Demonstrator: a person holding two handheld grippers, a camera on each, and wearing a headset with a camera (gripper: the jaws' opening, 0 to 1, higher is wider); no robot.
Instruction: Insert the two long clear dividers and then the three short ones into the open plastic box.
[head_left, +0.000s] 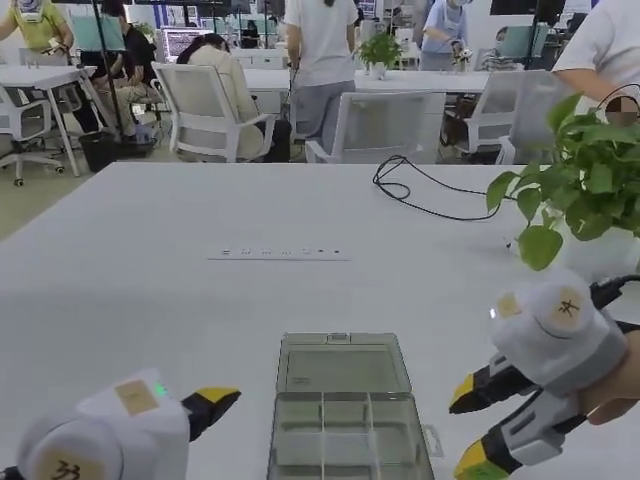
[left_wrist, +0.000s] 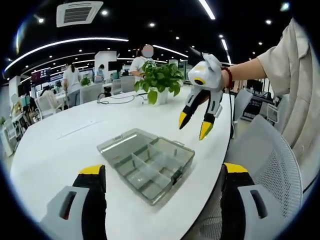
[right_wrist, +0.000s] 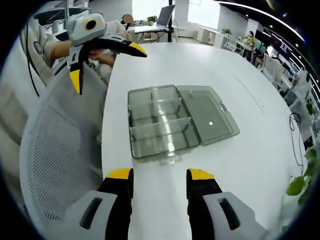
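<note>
Flanking the box (head_left: 350, 420) by the table edge (right_wrist: 102, 145): left gripper (left_wrist: 163, 169), right gripper (right_wrist: 160, 173), fingers (left_wrist: 92, 172) released.

White bodies, yellow-tipped black jaws: left tool (right_wrist: 109, 69), right tool (head_left: 466, 432).

Nothing really legible here: the round tan sticker (head_left: 565, 308) on the right gripper (head_left: 466, 432) has a dark handwritten mark, too blurry to read.

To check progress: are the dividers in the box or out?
In: clear dividers split the open plastic box into compartments.
</note>
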